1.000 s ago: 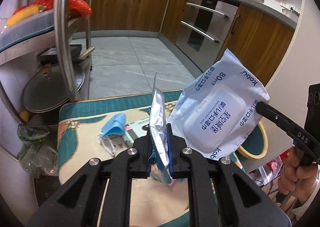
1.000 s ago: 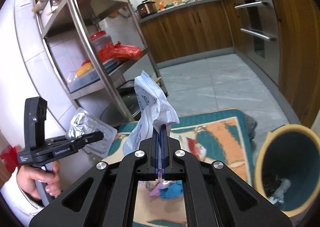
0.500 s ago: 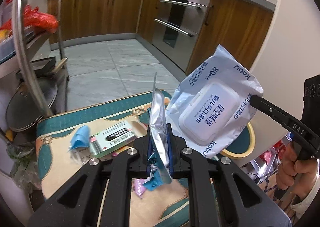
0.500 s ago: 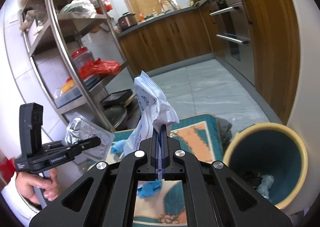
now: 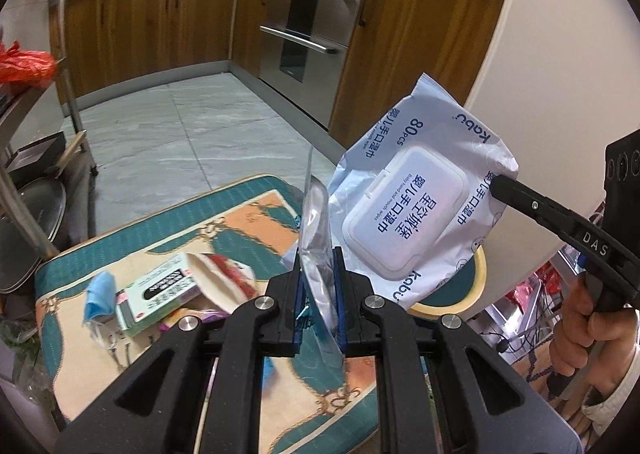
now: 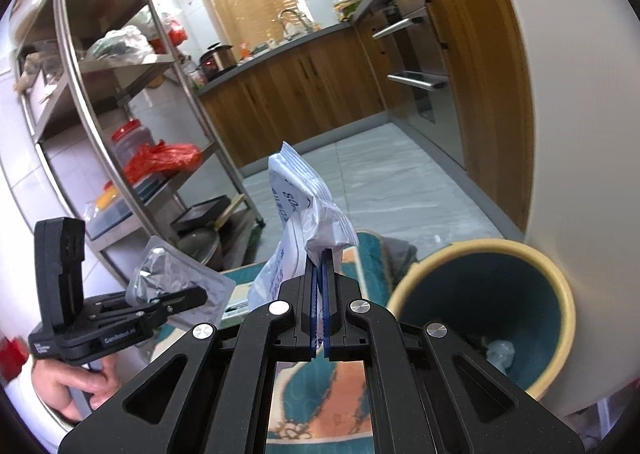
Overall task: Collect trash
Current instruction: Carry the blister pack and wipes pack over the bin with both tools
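A patterned rug lies below with a boxed carton on it. Beside it stands the bin. The right claw clamps the wipes pack aloft; the left claw pinches a silver foil wrapper.

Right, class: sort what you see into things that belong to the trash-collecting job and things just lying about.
Job:
left gripper holding foil wrapper
right gripper holding wet-wipes pack
bin
face mask, box on mat

Lying about:
shelf rack
red bag
oven
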